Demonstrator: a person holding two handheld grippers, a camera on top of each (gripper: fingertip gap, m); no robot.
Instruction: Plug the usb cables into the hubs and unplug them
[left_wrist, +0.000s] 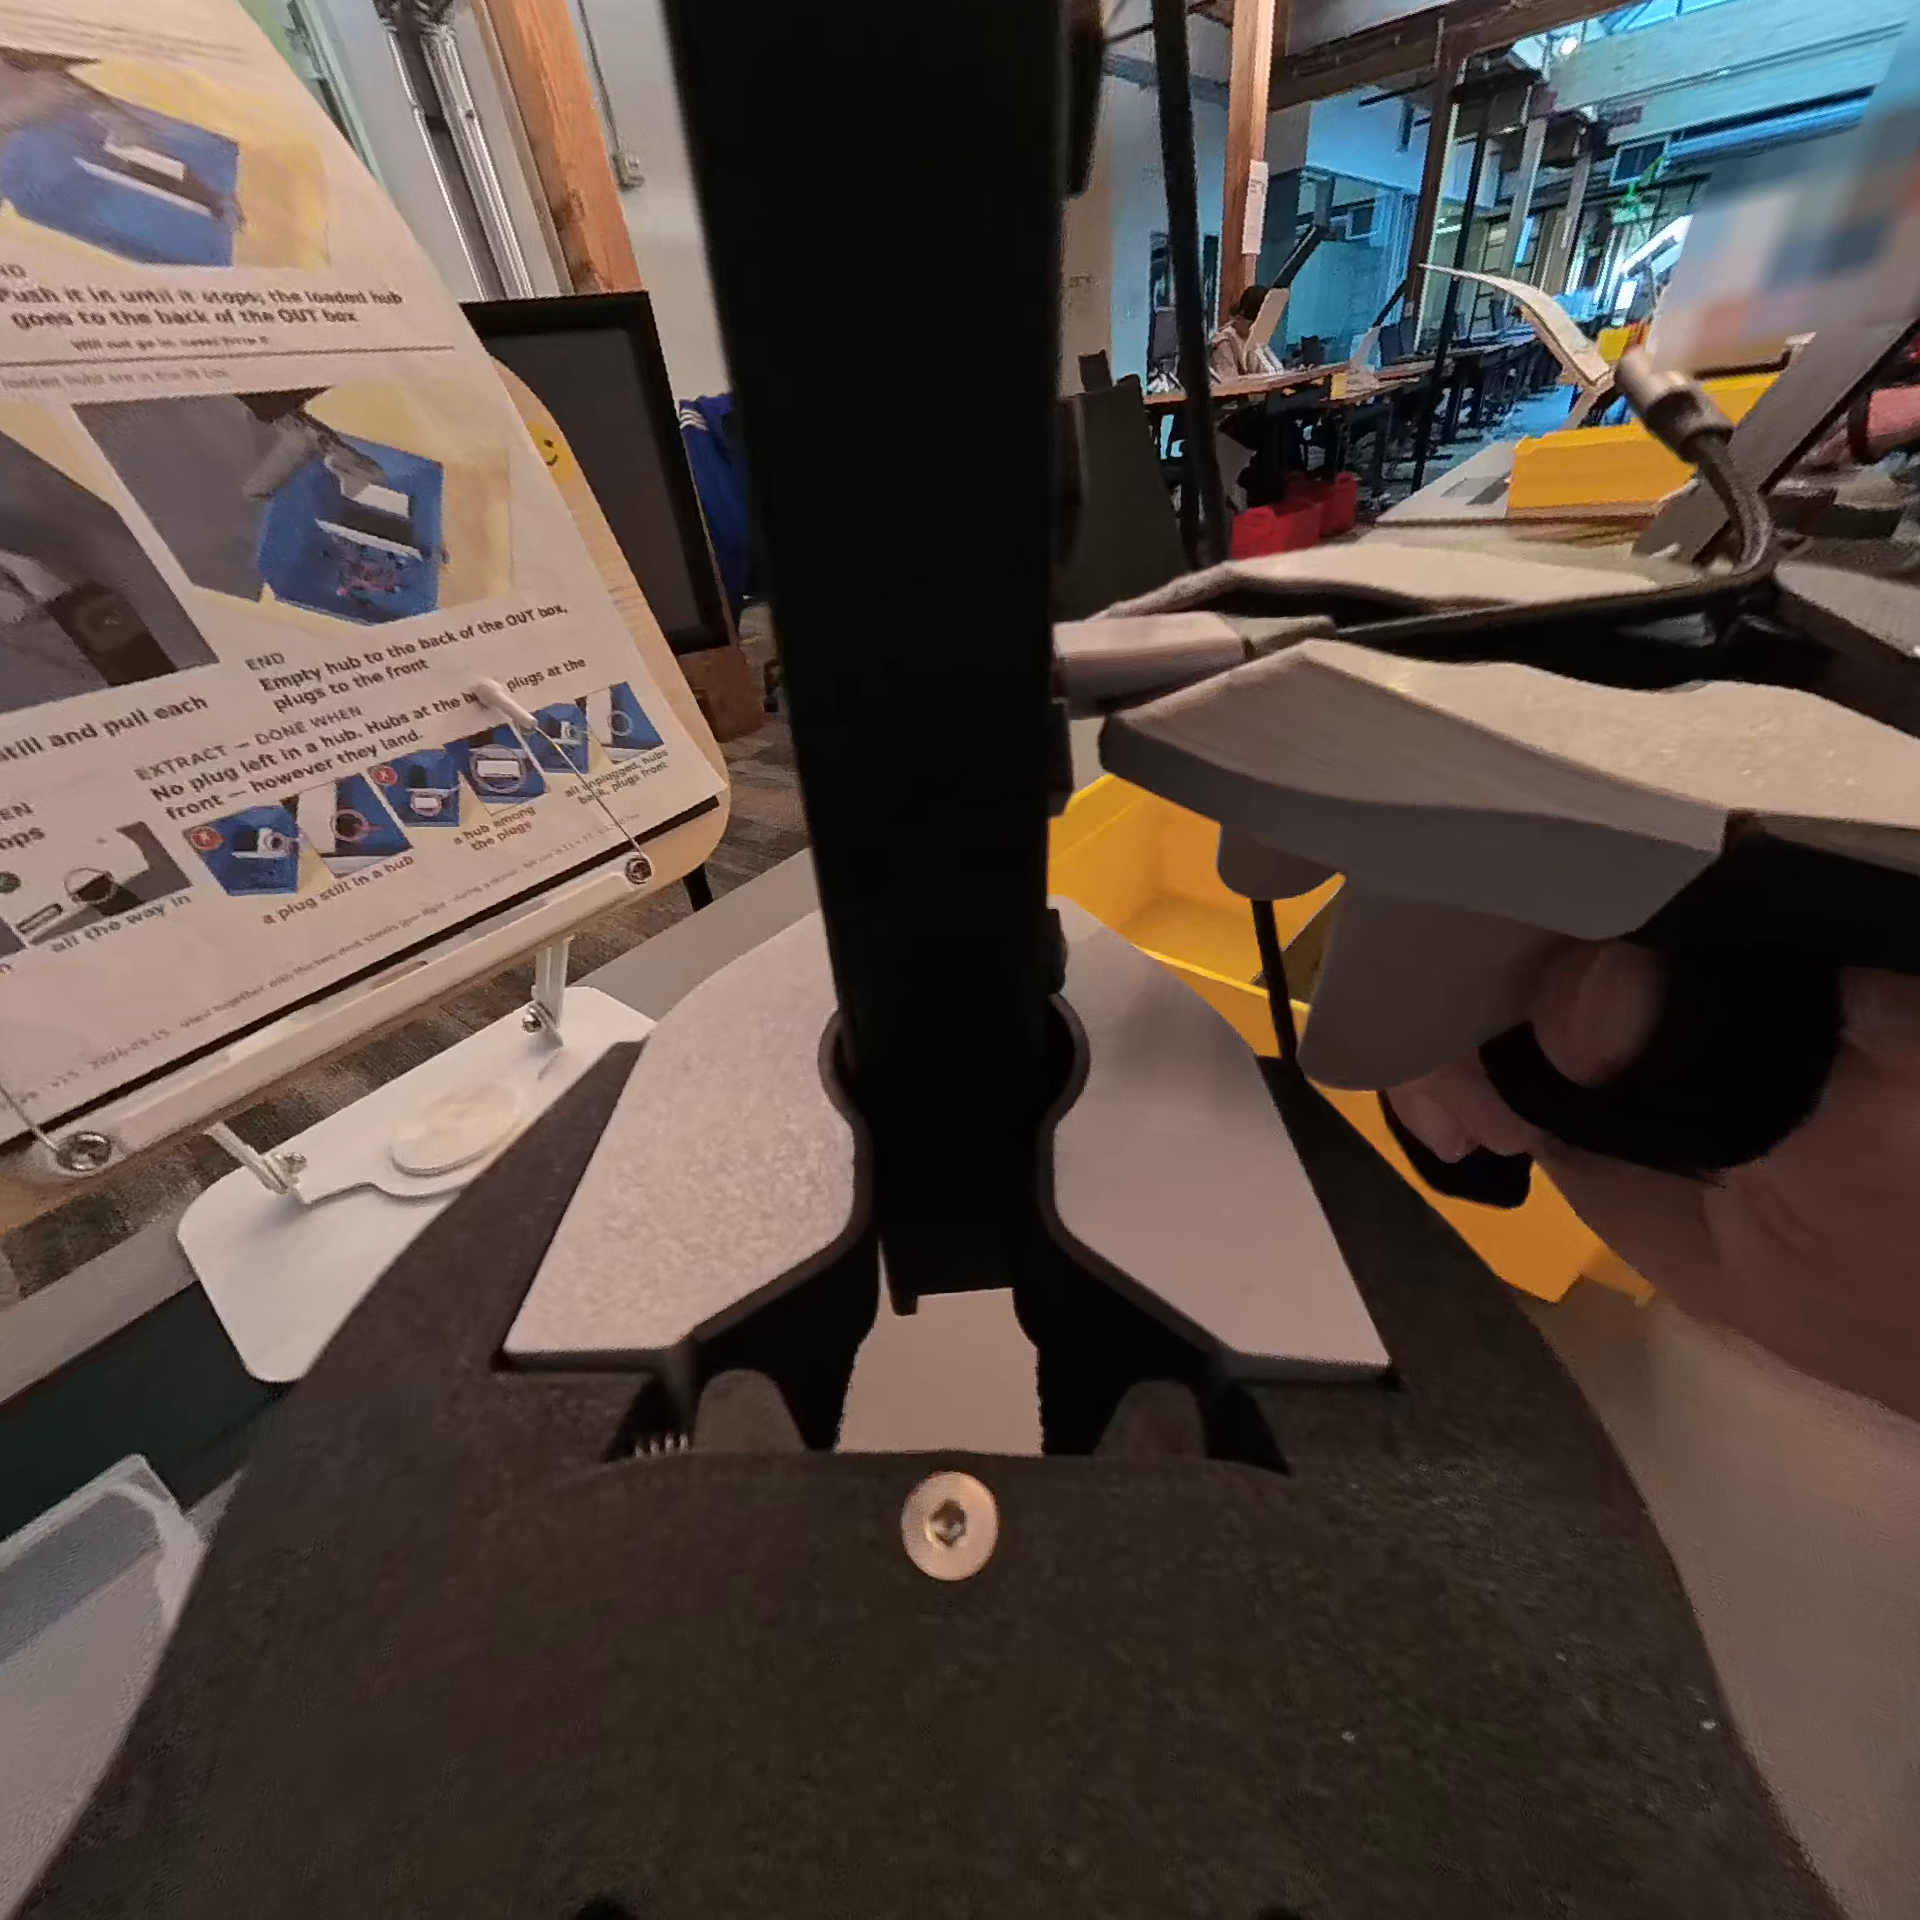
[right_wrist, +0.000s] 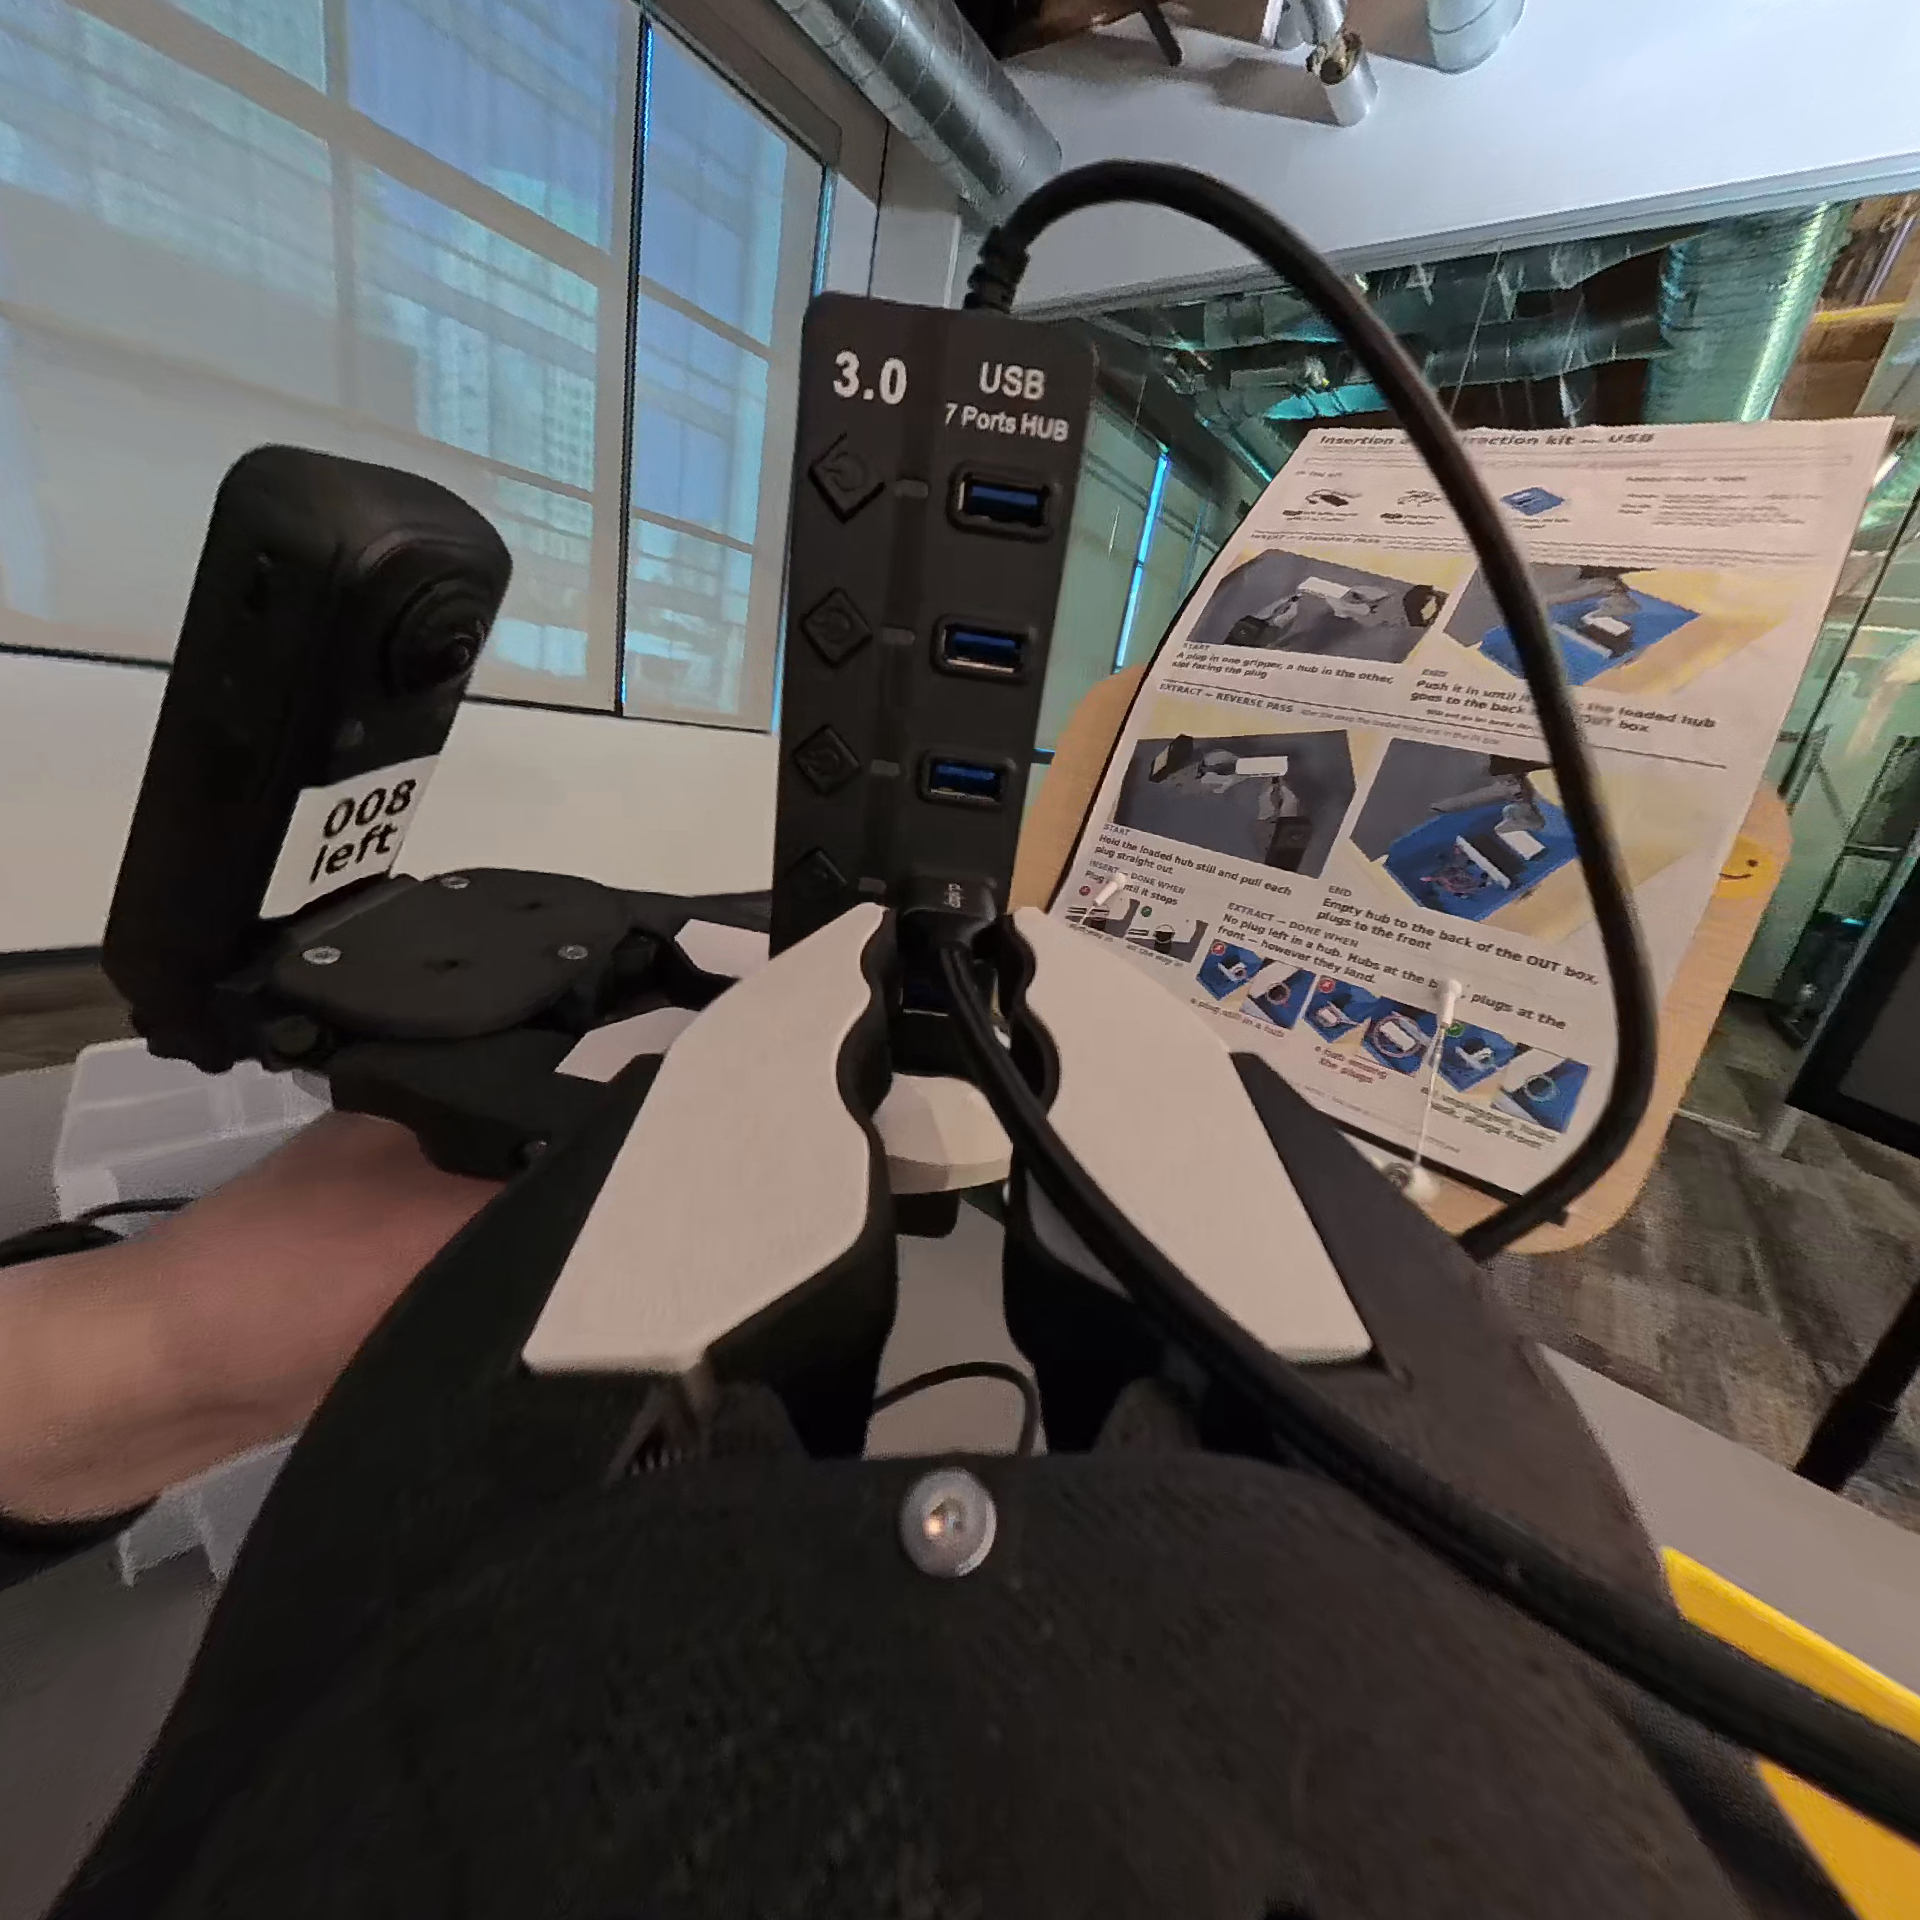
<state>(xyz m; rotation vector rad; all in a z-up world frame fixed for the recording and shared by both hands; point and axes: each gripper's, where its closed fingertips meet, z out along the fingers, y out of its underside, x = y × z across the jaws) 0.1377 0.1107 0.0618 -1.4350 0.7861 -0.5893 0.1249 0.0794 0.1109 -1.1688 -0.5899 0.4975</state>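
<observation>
A black USB hub (left_wrist: 894, 520) with blue ports (right_wrist: 914, 623) stands upright. My left gripper (left_wrist: 945, 987) is shut on its lower end. My right gripper (right_wrist: 945, 935) is shut on a USB plug (right_wrist: 948, 902) that sits at the hub's fourth port from the top; I cannot tell how deep it sits. In the left wrist view the right gripper (left_wrist: 1195, 665) comes in from the right, with the plug (left_wrist: 1143, 649) touching the hub's side. The plug's black cable (right_wrist: 1299, 1403) trails back over the right gripper. The hub's own cable (right_wrist: 1538, 623) loops from its top.
An instruction sheet on a wooden stand (left_wrist: 312, 520) stands behind the hub, to its right in the right wrist view (right_wrist: 1455, 779). A yellow bin (left_wrist: 1174, 883) sits below the right gripper. A clear plastic box (right_wrist: 156, 1122) lies at the left. A person's hand (left_wrist: 1662, 1195) holds the right gripper. The grippers' ends are close to 6 cm from one another.
</observation>
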